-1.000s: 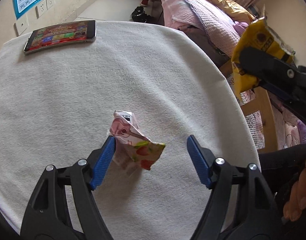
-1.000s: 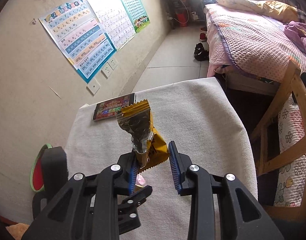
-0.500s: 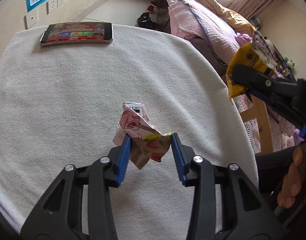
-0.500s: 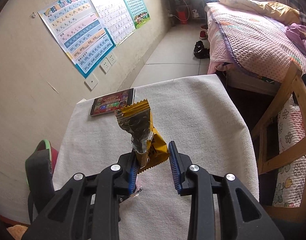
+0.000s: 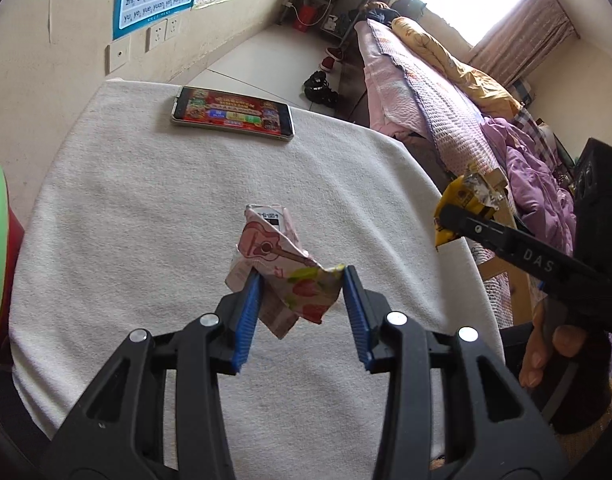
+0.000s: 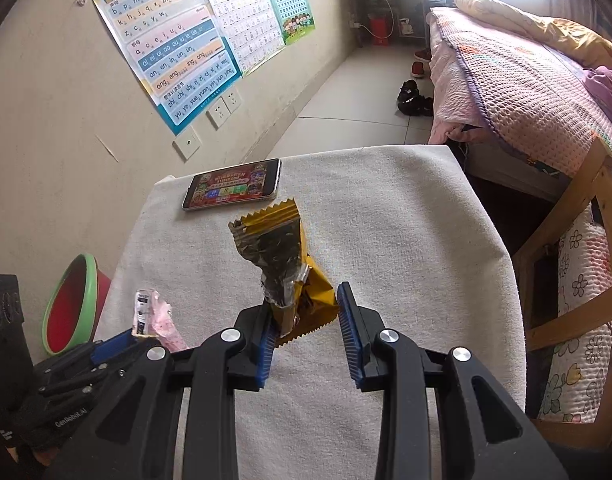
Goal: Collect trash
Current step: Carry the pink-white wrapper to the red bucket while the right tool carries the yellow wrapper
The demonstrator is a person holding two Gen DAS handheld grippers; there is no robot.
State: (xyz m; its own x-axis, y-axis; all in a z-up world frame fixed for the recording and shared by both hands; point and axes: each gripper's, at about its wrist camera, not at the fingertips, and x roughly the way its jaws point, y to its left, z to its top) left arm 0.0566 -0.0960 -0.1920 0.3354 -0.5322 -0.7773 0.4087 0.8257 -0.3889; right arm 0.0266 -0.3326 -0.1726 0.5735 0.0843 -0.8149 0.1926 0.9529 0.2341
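With both pieces of litter now off the white towel-covered table [image 5: 153,240], the collecting part of the task looks finished and only the dumping is left. The left gripper [image 5: 301,312] has just been closing: a second ago its blue jaws stood wide on either side of the pink strawberry wrapper [image 5: 283,276] as it lay on the cloth, and now they are drawn in to a narrow gap and pinch the crumpled packet between them. The wrapper sits clear of the table, its shadow falling on the cloth below, and in the right wrist view it shows low on the left, closer to the red bin with a green rim [image 6: 75,304] that stands beside the table against the wall.

The right gripper [image 6: 306,320] is unchanged, its jaws nearly closed on the yellow snack wrapper [image 6: 283,268], which stands up from the left jaw with its zigzag top edge tilted toward the wall. In the left wrist view that same gripper hangs past the table's right edge, the person's fingers [image 5: 546,344] wrapped round its handle.

A phone [image 5: 231,114] with a lit screen remains at the far end of the table; it is not trash and is best left alone. My judgement is that the next move carries the left packet over the bin's mouth first, since it is the nearer one.
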